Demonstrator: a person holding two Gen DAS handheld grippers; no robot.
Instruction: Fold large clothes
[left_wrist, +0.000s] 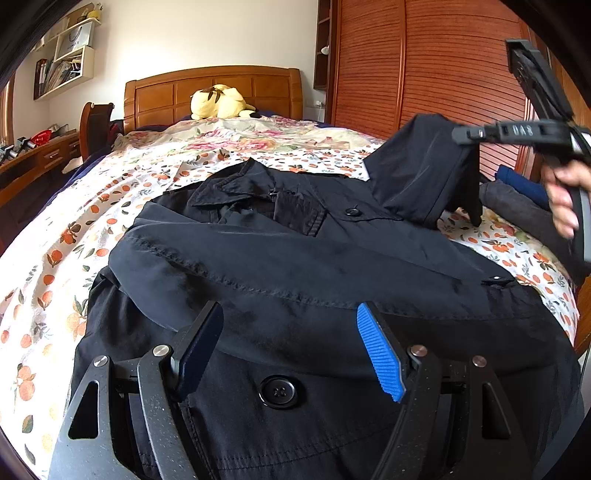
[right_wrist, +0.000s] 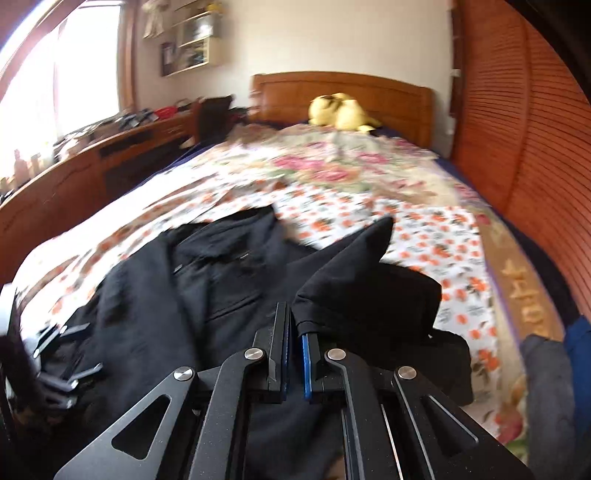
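- My left gripper (left_wrist: 291, 347) hangs low over the hem end of the black coat (left_wrist: 295, 266), jaws spread wide, nothing between the pads; the blue pad (left_wrist: 382, 354) is clear of the cloth.
- The coat lies front-up on the bed (left_wrist: 55, 258), collar (left_wrist: 236, 188) pointing to the headboard (left_wrist: 214, 92). One sleeve is folded across the coat's chest.
- A large button (left_wrist: 277, 392) shows on the coat just ahead of my left gripper.
- My right gripper (right_wrist: 294, 325) is clamped on the cuff end of the other sleeve (right_wrist: 354, 280), jaws nearly together with cloth pinched between them. That sleeve is raised off the coat on the side towards the wardrobe (left_wrist: 443, 74).
- Right-wrist view is motion-blurred; fine detail of the coat's far side cannot be told.
- A yellow plush toy (left_wrist: 218, 101) sits against the headboard.
- Folded dark clothes (left_wrist: 517, 195) lie beside the coat, on the wardrobe side.
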